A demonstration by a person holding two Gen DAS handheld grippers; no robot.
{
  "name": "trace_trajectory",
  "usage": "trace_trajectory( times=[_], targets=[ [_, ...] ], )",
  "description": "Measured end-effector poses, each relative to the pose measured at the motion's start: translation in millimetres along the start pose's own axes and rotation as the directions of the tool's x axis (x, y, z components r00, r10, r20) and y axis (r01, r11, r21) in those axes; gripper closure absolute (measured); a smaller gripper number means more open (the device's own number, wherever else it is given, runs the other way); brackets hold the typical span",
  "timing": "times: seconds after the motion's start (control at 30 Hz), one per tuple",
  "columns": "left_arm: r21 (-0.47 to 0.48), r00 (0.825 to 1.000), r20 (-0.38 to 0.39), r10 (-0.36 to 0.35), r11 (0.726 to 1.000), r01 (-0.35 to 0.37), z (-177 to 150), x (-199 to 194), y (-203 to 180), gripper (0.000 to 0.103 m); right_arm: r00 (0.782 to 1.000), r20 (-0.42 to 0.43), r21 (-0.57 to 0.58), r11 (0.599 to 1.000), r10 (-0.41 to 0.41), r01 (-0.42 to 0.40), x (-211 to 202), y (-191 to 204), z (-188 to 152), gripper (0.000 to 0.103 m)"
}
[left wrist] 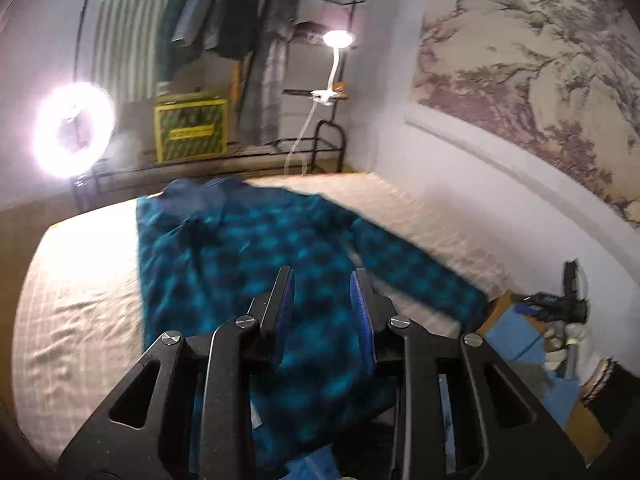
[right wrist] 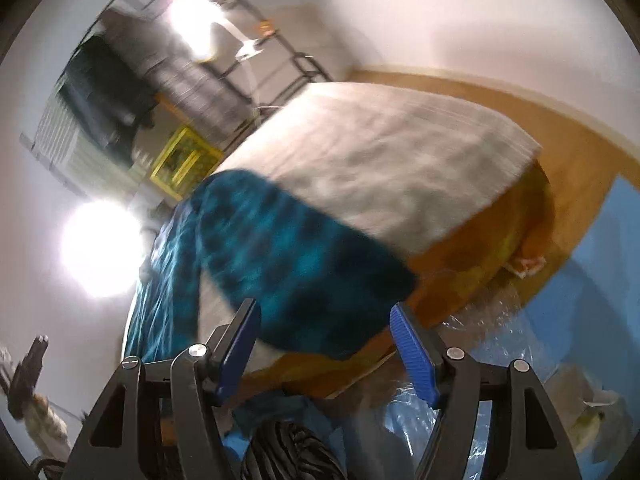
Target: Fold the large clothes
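Note:
A teal and black plaid shirt (left wrist: 240,248) lies spread on the bed's pale checked sheet (left wrist: 72,300), collar at the far end and one sleeve (left wrist: 420,276) stretched to the right. My left gripper (left wrist: 322,274) hovers above the shirt's lower half, blue pads apart, nothing between them. In the blurred right wrist view the sleeve (right wrist: 304,264) drapes over the bed's (right wrist: 380,148) near corner. My right gripper (right wrist: 324,306) stands wide open just short of it, holding nothing. A gloved hand (left wrist: 576,340) shows at the right edge.
A ring light (left wrist: 74,128) and a clip lamp (left wrist: 339,38) glare beyond the bed's far end, beside a rack of hanging clothes (left wrist: 224,12) and a yellow-green box (left wrist: 190,126). A painted wall (left wrist: 540,80) runs along the right. Blue mat (right wrist: 600,260) and clear plastic (right wrist: 480,320) cover the floor.

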State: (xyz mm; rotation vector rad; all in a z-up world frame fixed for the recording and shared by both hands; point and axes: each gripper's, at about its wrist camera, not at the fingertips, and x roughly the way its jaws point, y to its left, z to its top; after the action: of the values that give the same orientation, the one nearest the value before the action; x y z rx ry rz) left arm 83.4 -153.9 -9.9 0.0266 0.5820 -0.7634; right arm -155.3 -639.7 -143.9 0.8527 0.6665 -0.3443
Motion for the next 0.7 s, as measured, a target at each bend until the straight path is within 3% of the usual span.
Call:
trace_trajectory(
  times=[0.13, 0.27, 0.47, 0.7],
  targets=[
    [0.033, 0.999, -0.004, -0.042, 0.999, 0.042, 13, 12, -25, 0.075, 1.0, 0.007, 0.01, 1.0, 0.013, -0.013, 3, -7, 17, 0.035],
    [0.038, 0.996, -0.024, -0.089, 0.995, 0.09, 10, 22, -40, 0.075, 1.0, -0.023, -0.088, 0.996, -0.005, 0.003, 15, 7, 35, 0.044],
    [0.031, 0.991, -0.079, -0.106, 0.994, 0.109, -8, 39, -50, 0.075, 0.995, -0.084, -0.205, 0.978, -0.053, 0.035, 47, 25, 51, 0.051],
    [0.005, 0.987, -0.119, -0.111, 0.994, 0.113, -22, 53, -45, 0.075, 0.98, -0.152, -0.297, 0.952, -0.127, 0.077, 86, 34, 59, 0.051]
  ],
)
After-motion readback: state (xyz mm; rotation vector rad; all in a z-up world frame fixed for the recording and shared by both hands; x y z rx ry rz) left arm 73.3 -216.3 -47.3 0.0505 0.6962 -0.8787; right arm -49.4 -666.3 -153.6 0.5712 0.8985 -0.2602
